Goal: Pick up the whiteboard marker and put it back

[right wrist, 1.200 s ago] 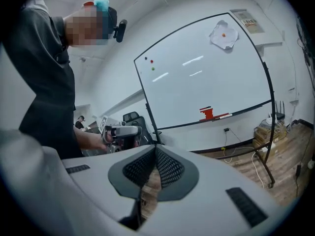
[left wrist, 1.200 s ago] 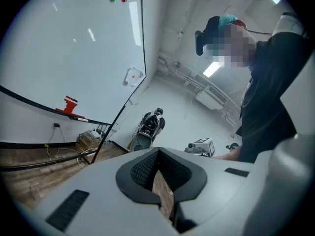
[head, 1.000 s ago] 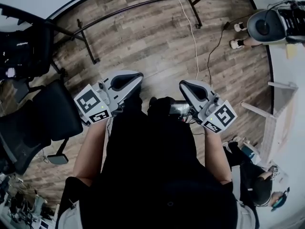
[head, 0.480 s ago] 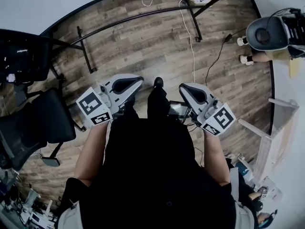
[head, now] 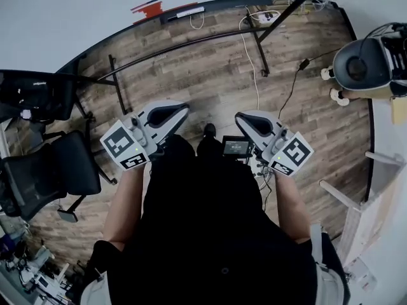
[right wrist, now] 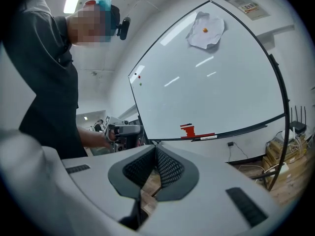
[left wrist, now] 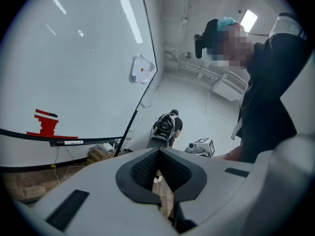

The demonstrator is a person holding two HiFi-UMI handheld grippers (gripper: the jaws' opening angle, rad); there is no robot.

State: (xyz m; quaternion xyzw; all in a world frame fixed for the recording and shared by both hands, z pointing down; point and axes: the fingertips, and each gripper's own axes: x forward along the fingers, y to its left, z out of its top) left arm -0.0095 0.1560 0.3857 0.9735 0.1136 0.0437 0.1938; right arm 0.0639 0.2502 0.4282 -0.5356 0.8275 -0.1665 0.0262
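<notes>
Left gripper [head: 168, 113]: jaws closed, pads touching at the tips, nothing between them; held at the person's front, over the wood floor [head: 210, 62].
Right gripper [head: 252, 122]: jaws likewise shut and empty; level with the left one, the two apart on either side of the person's legs.
Marker [head: 189, 11]: white, lying flat on the tray [head: 127, 27] along the whiteboard's lower edge, well away from both grippers. In the left gripper view it lies on the tray [left wrist: 29, 135] as a pale stick [left wrist: 64, 142]; in the right gripper view it shows as a small pale stick [right wrist: 209, 137].
Red block [head: 152, 8]: on the same tray, just left of the marker in the head view; just above the marker in the left gripper view [left wrist: 47, 127].
Whiteboard [left wrist: 74, 58]: mostly blank, both grippers pointing toward it; a crumpled paper [left wrist: 142, 69] is pinned near its upper corner.
Chair [head: 57, 170]: black, on the person's left, clear of the grippers.
Cable [head: 255, 68]: white, running across the floor from the board's stand.
Cubes: one on each gripper, left [head: 124, 146], right [head: 291, 154], facing the head camera.
</notes>
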